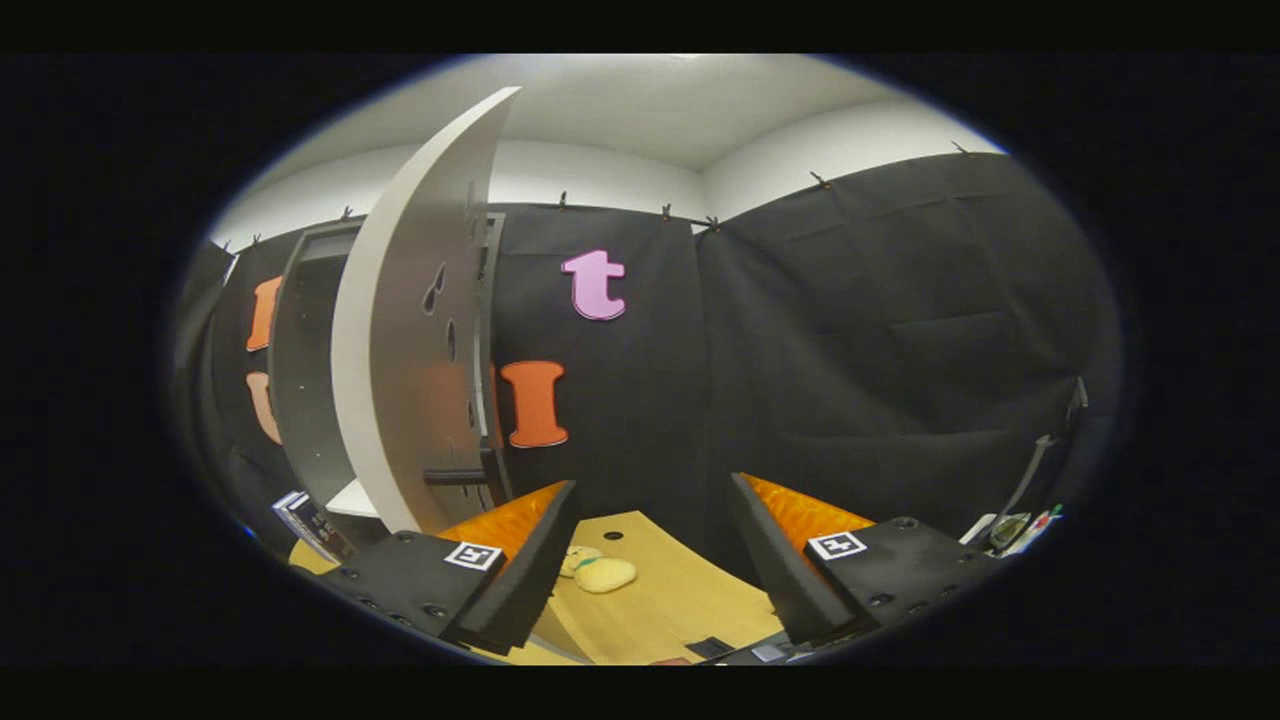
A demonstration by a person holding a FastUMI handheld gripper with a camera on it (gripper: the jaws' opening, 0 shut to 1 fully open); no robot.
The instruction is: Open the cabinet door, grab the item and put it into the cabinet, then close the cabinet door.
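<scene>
The jaws stand wide open in the lower part of the frame, holding nothing. Between the fingers, low in the centre, a small yellow soft toy lies on the wooden surface. At the left of the frame the cabinet stands with its pale door swung open toward the camera, dark inside.

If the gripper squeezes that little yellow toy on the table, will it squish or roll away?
The yellow toy looks like plush, with rounded, puffy lumps, so it will probably squish and feel light. It lies flat on the wooden table, so it seems unlikely to roll. The gripper is open, its fingers apart with the toy lying between them, nearer the left finger.
</scene>
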